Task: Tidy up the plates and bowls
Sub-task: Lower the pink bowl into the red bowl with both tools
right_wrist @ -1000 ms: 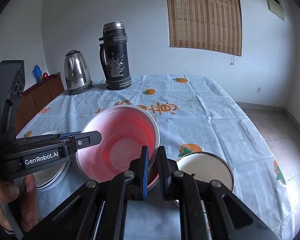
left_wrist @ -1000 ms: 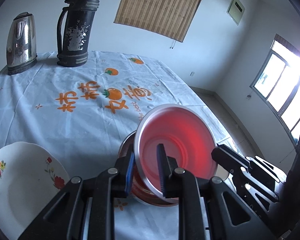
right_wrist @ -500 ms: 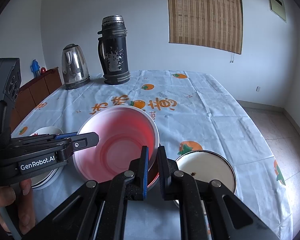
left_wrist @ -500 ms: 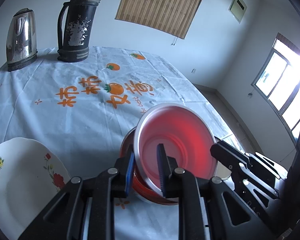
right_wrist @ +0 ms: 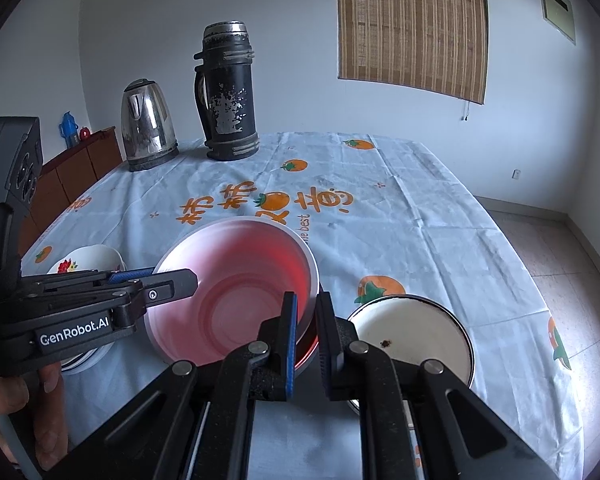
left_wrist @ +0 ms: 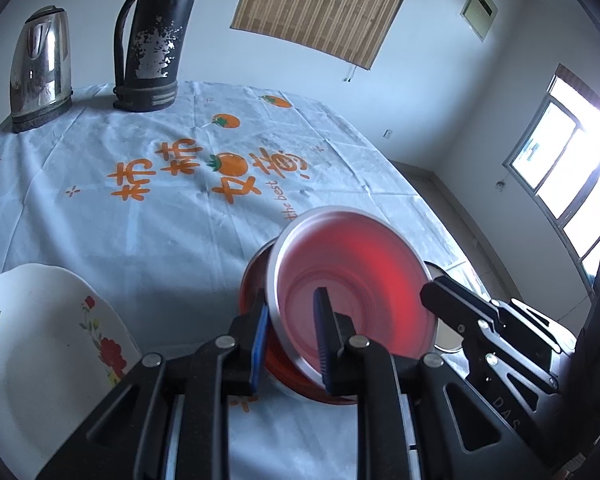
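Gripping opposite rims, the left gripper (left_wrist: 290, 338) and right gripper (right_wrist: 306, 334) hold the pink bowl (right_wrist: 236, 292). Only the right view shows the enamel plate (right_wrist: 412, 336); the left view alone shows the window (left_wrist: 568, 172).

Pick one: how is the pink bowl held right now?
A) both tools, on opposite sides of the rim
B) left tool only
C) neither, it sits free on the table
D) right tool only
A: the left tool pinches the rim of the pink bowl on one side and the right tool pinches the rim on the opposite side, holding the bowl tilted over a red bowl beneath it.
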A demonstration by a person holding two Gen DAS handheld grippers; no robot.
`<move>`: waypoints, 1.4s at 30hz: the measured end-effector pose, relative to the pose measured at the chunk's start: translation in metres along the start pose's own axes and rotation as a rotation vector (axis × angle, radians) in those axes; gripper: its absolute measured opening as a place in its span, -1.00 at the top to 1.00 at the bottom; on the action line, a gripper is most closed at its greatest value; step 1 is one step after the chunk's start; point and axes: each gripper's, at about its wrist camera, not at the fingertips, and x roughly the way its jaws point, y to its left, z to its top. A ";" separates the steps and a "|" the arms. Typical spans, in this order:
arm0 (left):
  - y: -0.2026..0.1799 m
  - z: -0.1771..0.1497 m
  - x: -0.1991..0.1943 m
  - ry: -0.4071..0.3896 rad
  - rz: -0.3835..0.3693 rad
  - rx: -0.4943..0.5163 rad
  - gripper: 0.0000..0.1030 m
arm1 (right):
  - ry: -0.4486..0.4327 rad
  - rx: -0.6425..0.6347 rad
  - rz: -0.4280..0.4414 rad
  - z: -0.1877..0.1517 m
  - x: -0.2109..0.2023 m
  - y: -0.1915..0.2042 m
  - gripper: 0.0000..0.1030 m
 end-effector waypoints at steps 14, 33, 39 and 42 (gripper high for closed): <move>0.005 0.000 0.005 0.034 -0.009 -0.012 0.63 | 0.027 -0.006 0.006 0.000 0.004 0.002 0.79; 0.004 -0.001 0.010 0.049 0.000 0.013 0.64 | 0.074 -0.002 0.002 -0.001 0.014 -0.001 0.77; 0.003 -0.001 0.011 0.050 0.002 0.015 0.64 | 0.086 0.005 0.003 -0.004 0.018 -0.003 0.76; 0.004 -0.002 0.012 0.051 0.004 0.017 0.64 | 0.091 0.005 0.005 -0.005 0.020 -0.002 0.76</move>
